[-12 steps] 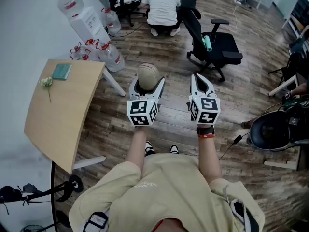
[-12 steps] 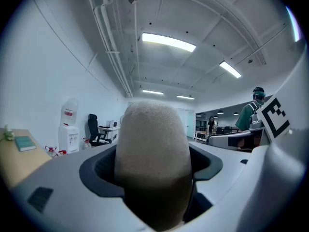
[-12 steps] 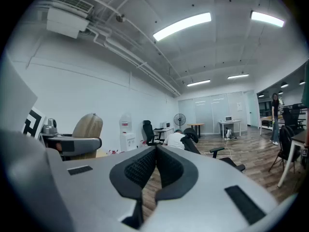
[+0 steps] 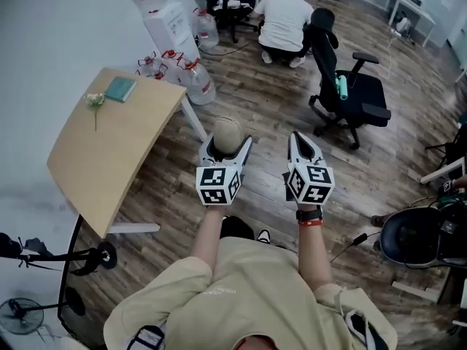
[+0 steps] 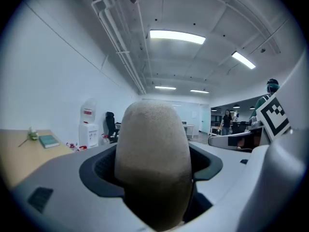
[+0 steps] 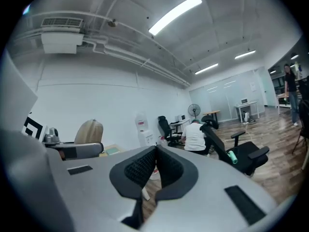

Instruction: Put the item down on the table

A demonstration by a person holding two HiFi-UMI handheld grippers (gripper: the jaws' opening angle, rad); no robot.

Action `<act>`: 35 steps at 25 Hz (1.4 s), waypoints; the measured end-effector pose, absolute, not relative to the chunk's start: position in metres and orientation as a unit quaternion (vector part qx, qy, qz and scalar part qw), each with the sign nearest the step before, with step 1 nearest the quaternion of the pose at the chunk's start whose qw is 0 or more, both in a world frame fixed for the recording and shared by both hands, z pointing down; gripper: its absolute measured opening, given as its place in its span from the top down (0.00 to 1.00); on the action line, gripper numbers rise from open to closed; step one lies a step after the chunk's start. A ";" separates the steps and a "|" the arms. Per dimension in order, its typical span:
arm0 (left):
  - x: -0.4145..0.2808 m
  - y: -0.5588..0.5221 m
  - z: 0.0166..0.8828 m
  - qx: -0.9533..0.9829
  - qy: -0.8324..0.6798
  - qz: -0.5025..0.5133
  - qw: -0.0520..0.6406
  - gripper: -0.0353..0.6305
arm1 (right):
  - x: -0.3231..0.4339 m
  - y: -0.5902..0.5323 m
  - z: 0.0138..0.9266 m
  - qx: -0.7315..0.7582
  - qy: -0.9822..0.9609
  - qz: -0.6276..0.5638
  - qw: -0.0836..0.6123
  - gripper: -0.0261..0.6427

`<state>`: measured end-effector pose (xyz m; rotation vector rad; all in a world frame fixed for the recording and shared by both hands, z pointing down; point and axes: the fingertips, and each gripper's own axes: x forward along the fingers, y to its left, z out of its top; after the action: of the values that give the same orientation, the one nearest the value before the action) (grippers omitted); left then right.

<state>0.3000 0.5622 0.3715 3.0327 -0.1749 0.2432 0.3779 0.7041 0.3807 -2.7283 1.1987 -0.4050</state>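
The left claw (image 4: 227,138) is gripping a tan rounded item (image 4: 226,131) just above the centre of the head view. Its jaws are standing wide, one on each side of the item. In the left gripper view the item (image 5: 153,163) is filling the middle of the frame, its rough, egg-like body sitting down between the dark pads (image 5: 101,166) with its domed top rising above them. The item is hanging over the plank floor (image 4: 255,115), just right of the near corner of the pale wooden surface (image 4: 109,159), and is not touching it.

The right claw (image 4: 304,143) is hovering beside the left one, right of centre, at about the same height. In the right gripper view its jaws are pressing together with nothing between them (image 6: 155,166), and the item (image 6: 89,131) is showing at the left of that frame.

The surface is lying across the left half of the head view. A teal book (image 4: 120,89) and a small flower sprig (image 4: 95,102) are resting near its far end, well apart from the item. Above it, at the top of the frame, a water dispenser (image 4: 169,24) is standing against the white wall with large water bottles (image 4: 198,82) beside it. A person in a white shirt (image 4: 284,17) is crouching at the top centre, and a black office chair (image 4: 350,93) is standing at the upper right.
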 end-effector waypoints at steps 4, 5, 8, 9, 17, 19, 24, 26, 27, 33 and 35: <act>0.280 0.528 0.372 0.989 -0.115 0.076 0.046 0.38 | 0.371 0.652 0.386 -0.877 0.456 -0.139 0.061 0.94; 0.274 0.516 0.372 0.988 -0.128 0.075 0.045 0.38 | 0.369 0.637 0.387 -0.870 0.469 -0.141 0.059 0.94; 0.247 0.475 0.376 0.981 -0.172 0.077 0.044 0.38 | 0.354 0.585 0.391 -0.848 0.506 -0.147 0.052 0.94; 0.235 0.459 0.377 0.978 -0.189 0.076 0.046 0.38 | 0.347 0.566 0.392 -0.840 0.519 -0.148 0.050 0.94; 0.123 0.332 0.400 0.945 -0.315 0.061 0.054 0.38 | 0.261 0.401 0.412 -0.766 0.622 -0.156 0.035 0.94; 0.098 0.296 0.403 0.933 -0.349 0.061 0.061 0.38 | 0.236 0.355 0.409 -0.737 0.658 -0.153 0.037 0.94; 0.039 0.220 0.398 0.898 -0.430 0.055 0.069 0.38 | 0.185 0.261 0.397 -0.683 0.716 -0.143 0.015 0.94; 0.015 0.192 0.395 0.888 -0.451 0.057 0.069 0.38 | 0.166 0.227 0.396 -0.675 0.723 -0.147 0.008 0.94; 0.003 0.179 0.393 0.883 -0.460 0.058 0.068 0.38 | 0.157 0.209 0.397 -0.670 0.727 -0.154 0.006 0.94; -0.061 0.103 0.393 0.858 -0.508 0.054 0.059 0.38 | 0.097 0.122 0.405 -0.639 0.753 -0.155 -0.031 0.94; -0.075 0.079 0.395 0.853 -0.516 0.051 0.064 0.38 | 0.080 0.096 0.407 -0.629 0.761 -0.155 -0.042 0.94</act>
<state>-0.0749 0.0793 0.3947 2.5753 -1.5575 0.1542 0.0797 0.0962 0.4070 -2.0304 2.4552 -0.4996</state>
